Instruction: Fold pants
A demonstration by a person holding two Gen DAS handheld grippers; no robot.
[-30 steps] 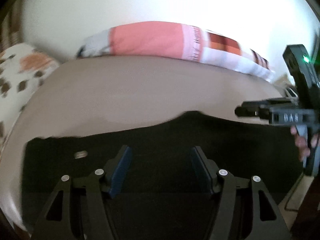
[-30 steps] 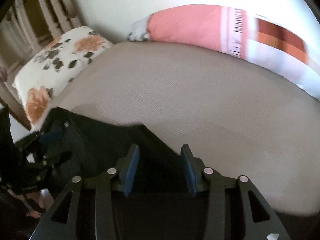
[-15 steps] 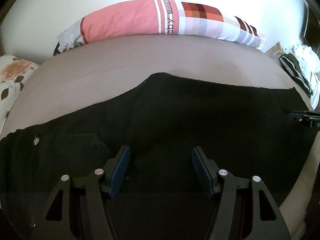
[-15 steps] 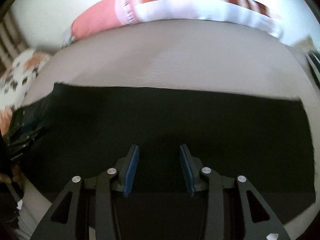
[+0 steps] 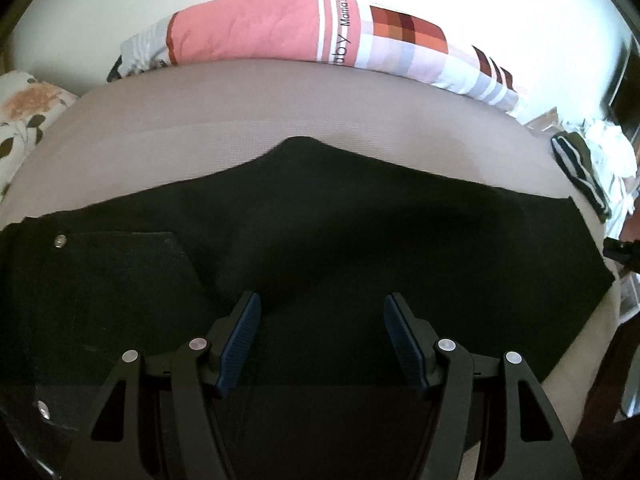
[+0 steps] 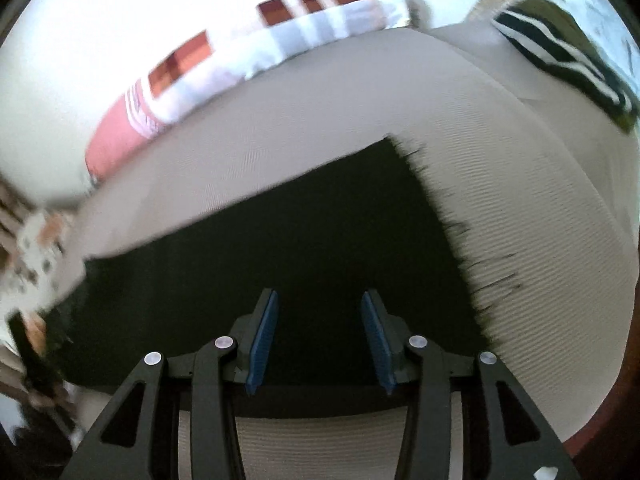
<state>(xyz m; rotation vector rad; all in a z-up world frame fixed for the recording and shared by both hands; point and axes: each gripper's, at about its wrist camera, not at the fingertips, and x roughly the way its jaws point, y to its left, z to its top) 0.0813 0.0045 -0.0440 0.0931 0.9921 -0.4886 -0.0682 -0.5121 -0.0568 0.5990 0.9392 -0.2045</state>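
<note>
Black pants (image 5: 360, 232) lie spread flat across the beige bed (image 5: 280, 104), waist end with rivet and pocket at the left, frayed hem (image 6: 448, 216) at the right. The left gripper (image 5: 322, 332) hovers over the seat area; its blue fingers (image 5: 240, 336) stand well apart, holding nothing. The right gripper (image 6: 320, 332) hangs above the leg end near the hem; its fingers (image 6: 262, 344) are moderately apart and widening, gripping nothing, with only cloth seen beyond the gap. A pink-and-checked bolster (image 5: 300, 32) lies along the bed's far edge. A floral pillow (image 5: 24, 112) sits at the left; striped clothing (image 6: 560, 60) lies at the right edge, apart from the pants.
</note>
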